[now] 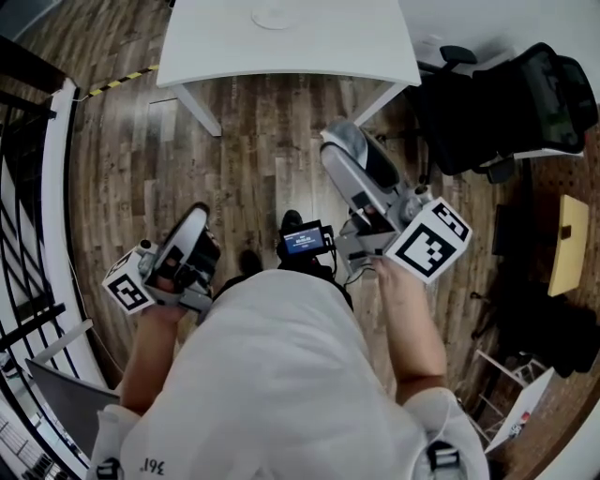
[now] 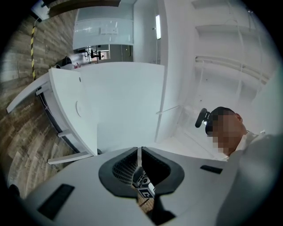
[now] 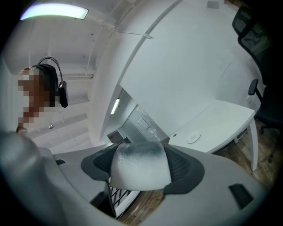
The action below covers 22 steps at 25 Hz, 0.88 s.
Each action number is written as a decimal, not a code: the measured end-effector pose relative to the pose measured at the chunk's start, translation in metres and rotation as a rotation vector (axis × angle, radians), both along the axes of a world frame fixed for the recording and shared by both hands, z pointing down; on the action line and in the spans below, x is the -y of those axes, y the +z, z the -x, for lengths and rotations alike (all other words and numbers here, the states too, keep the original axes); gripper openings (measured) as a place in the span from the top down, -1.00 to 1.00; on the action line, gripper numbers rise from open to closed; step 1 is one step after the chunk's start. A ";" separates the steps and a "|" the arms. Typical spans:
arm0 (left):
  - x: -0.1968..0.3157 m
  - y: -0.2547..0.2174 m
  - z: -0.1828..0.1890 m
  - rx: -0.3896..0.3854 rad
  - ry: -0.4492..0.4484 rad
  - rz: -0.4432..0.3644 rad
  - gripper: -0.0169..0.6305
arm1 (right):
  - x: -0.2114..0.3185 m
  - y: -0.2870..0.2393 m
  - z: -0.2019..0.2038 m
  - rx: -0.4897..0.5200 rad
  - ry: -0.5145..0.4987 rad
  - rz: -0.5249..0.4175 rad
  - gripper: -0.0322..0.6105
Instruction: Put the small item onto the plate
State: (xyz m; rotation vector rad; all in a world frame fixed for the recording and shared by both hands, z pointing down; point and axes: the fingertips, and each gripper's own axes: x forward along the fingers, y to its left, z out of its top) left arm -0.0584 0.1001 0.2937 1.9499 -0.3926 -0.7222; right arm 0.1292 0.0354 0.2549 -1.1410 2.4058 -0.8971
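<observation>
A small pale block with a grey-smudged top [image 3: 140, 170] fills the gap between the dark pads of my right gripper [image 3: 140, 176], which is shut on it. In the head view the right gripper [image 1: 343, 148] points toward a white table [image 1: 337, 52], and the block [image 1: 340, 137] shows at its tip. A round white plate [image 1: 275, 17] lies at the table's far edge; it also shows as a small disc, the plate [image 3: 193, 138], in the right gripper view. My left gripper [image 1: 194, 223] hangs at the lower left over the wooden floor, its jaws [image 2: 139, 152] shut with nothing between them.
A black office chair [image 1: 506, 103] stands right of the table, with a yellow board [image 1: 569, 244] beyond it. A black railing [image 1: 28, 187] runs along the left. Yellow-black tape [image 1: 117, 82] marks the floor. A small screen device [image 1: 305, 241] hangs at the person's chest.
</observation>
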 end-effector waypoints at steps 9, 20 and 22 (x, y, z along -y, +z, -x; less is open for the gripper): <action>0.043 -0.002 -0.067 0.010 0.014 -0.004 0.91 | 0.038 0.017 -0.061 -0.012 -0.002 0.029 -0.08; 0.066 -0.006 -0.102 0.037 0.004 -0.002 0.91 | 0.065 0.039 -0.097 0.007 -0.028 0.059 -0.08; 0.073 -0.005 -0.096 0.047 -0.018 0.004 0.91 | 0.071 0.041 -0.092 0.008 -0.037 0.062 -0.08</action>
